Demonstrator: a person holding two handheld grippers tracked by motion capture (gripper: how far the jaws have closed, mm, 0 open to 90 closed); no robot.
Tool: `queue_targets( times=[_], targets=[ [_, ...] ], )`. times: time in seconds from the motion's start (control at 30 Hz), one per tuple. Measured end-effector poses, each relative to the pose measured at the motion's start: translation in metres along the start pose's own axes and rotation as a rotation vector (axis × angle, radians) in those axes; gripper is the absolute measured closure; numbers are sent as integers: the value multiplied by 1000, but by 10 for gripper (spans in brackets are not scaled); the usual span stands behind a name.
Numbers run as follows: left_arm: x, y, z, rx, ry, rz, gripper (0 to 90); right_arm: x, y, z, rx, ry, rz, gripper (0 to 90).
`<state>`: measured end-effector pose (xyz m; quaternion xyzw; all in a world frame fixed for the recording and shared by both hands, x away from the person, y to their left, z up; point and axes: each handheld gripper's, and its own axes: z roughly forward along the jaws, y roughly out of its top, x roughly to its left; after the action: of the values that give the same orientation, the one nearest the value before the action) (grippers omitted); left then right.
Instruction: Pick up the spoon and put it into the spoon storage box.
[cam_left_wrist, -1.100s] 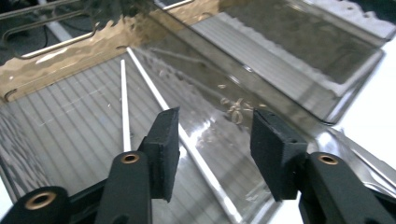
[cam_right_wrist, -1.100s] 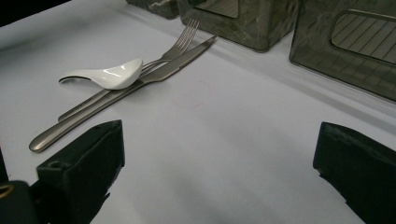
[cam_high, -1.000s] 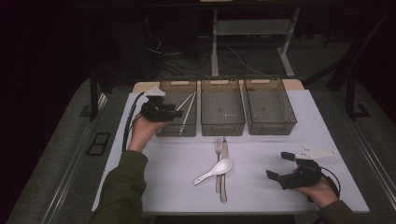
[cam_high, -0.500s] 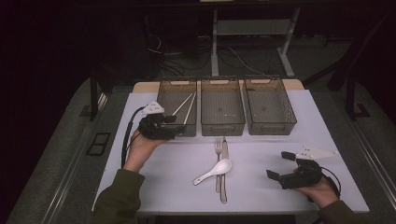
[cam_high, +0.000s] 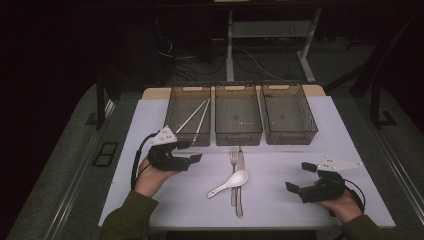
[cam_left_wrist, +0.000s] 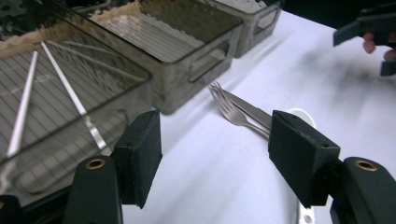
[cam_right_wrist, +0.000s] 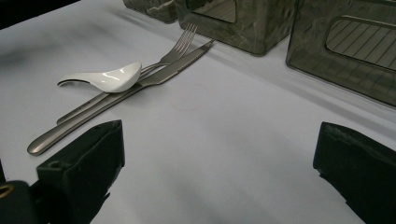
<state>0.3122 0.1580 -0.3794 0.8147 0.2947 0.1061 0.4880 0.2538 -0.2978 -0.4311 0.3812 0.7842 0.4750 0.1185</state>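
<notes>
At centre frame, the steel fork (cam_high: 233, 159), steel knife (cam_high: 241, 165) and white ceramic spoon (cam_high: 229, 183) are left unsorted below the smoked plastic bins (cam_high: 238, 134). The left gripper (cam_high: 194, 152) and right gripper (cam_high: 299, 177) are held wide and empty, the left having just opened, presumably for picking them.

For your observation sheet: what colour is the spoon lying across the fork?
White; the spoon shows best in the right gripper view.

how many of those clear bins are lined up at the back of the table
3, side by side along the far edge: the left bin with two chopsticks inside, the middle bin and the right bin, both apparently empty.
</notes>
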Motion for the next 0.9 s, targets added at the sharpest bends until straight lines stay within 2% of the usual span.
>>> queue_targets(
  times=[0.1, 0.23, 0.43, 0.53, 0.8, 0.9],
  targets=[
    [-7, -6, -1, -2, -22, -4, 338, 0, 0, 1, 4, 0, -3, 20],
    [-16, -16, 0, 14, -46, 11, 364, 0, 0, 0, 4, -1, -5, 20],
    [-26, -31, 5, 40, -107, 33, 468, 0, 0, 1, 6, 0, -3, 20],
    [-33, -35, 8, 59, -134, 47, 541, 0, 0, 1, 5, -1, -3, 20],
    [-49, -38, 22, 124, -242, 81, 828, -1, 0, 2, 12, 0, -5, 20],
    [-54, -39, 28, 154, -277, 92, 886, 0, 0, 2, 11, -1, -5, 20]
  ],
)
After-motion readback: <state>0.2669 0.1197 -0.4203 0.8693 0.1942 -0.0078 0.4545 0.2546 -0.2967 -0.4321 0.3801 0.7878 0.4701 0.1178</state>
